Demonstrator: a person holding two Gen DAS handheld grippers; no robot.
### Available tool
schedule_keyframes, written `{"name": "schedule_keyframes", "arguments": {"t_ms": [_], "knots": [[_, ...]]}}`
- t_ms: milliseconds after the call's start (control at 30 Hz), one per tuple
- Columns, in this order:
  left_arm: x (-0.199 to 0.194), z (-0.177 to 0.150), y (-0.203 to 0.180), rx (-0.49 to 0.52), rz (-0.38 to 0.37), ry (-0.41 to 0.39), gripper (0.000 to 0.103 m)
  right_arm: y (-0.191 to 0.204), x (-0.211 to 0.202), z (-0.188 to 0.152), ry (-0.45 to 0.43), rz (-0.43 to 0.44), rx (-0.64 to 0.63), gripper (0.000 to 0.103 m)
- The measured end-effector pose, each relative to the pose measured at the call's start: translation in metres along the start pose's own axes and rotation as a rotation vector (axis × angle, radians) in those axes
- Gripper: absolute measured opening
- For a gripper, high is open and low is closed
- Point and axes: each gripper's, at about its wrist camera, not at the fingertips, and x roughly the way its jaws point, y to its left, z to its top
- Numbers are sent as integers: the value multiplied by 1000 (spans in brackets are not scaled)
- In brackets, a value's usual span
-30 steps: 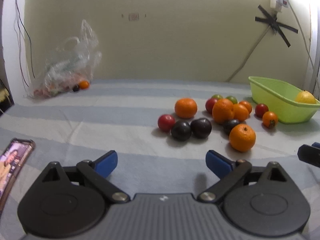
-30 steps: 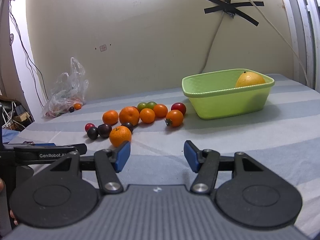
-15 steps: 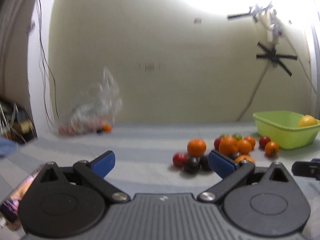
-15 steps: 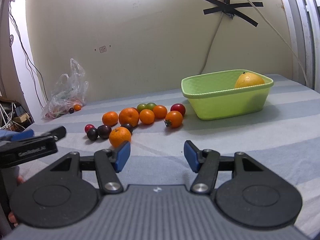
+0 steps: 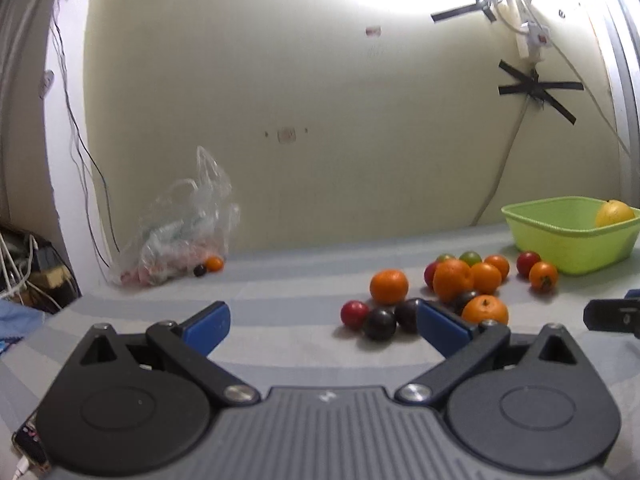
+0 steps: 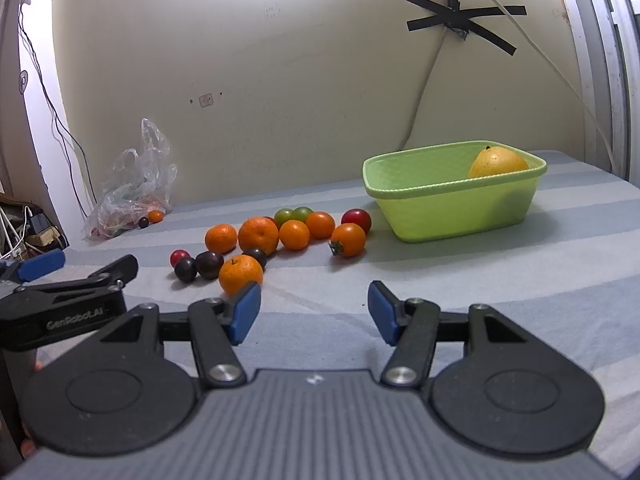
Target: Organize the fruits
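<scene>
Hovering over the striped grey-blue cloth (image 5: pixel 280 280), the left gripper (image 5: pixel 322 326) has its blue pads spread, empty; round orange, red and dark fruits (image 5: pixel 448 292) cluster at one o'clock. From the right wrist, the right gripper (image 6: pixel 314 308) is likewise spread and empty, with a lime-green plastic basin (image 6: pixel 452 208) holding one yellow fruit (image 6: pixel 498 162) at one o'clock.
</scene>
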Motion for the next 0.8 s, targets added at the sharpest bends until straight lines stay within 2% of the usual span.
{"name": "schedule_keyframes", "arguments": {"t_ms": [333, 633, 800], "knots": [[12, 2, 6, -56, -51, 24, 103, 1, 3, 1, 15, -6, -7, 62], [2, 0, 4, -56, -77, -26, 103, 2, 6, 1, 28, -17, -13, 62], [1, 0, 9, -89, -103, -27, 103, 2, 6, 1, 28, -17, -13, 62]]}}
